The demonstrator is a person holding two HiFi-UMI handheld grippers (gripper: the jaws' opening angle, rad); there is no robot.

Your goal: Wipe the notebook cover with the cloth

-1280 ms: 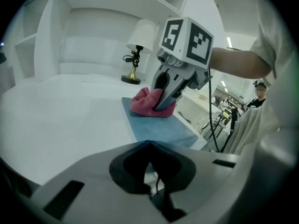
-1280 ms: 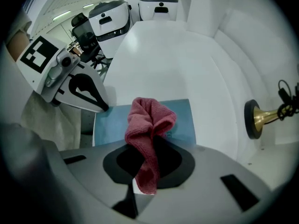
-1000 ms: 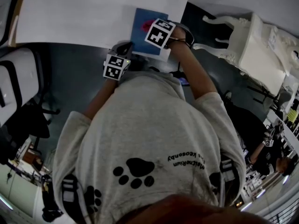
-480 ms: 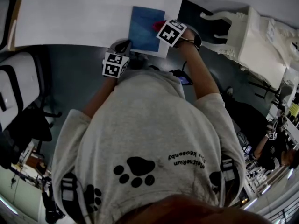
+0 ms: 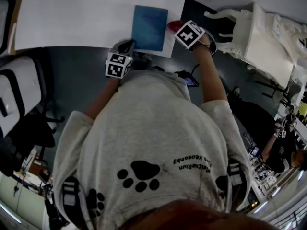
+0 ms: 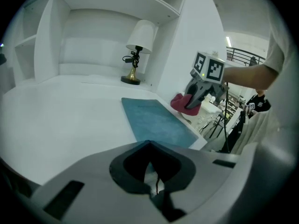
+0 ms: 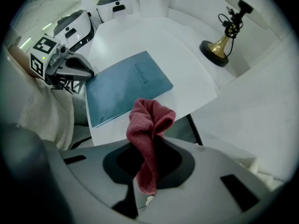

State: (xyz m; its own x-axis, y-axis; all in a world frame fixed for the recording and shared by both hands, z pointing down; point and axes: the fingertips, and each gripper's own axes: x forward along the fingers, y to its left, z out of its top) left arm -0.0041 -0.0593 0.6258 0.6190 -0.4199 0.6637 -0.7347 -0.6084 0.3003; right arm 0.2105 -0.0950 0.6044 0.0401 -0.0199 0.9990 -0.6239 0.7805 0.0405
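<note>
Hanging pinched between the closed jaws of the right gripper (image 7: 146, 196), the red cloth (image 7: 149, 120) flops forward by the table's edge. Just beyond it, to the left, the blue notebook (image 7: 126, 85) lies flat on the white table (image 7: 187, 55), its long axis running away from the person. The left gripper (image 6: 154, 192), jaws together, sits at the notebook's near corner. A lamp (image 7: 224, 41) stands farthest.
</note>
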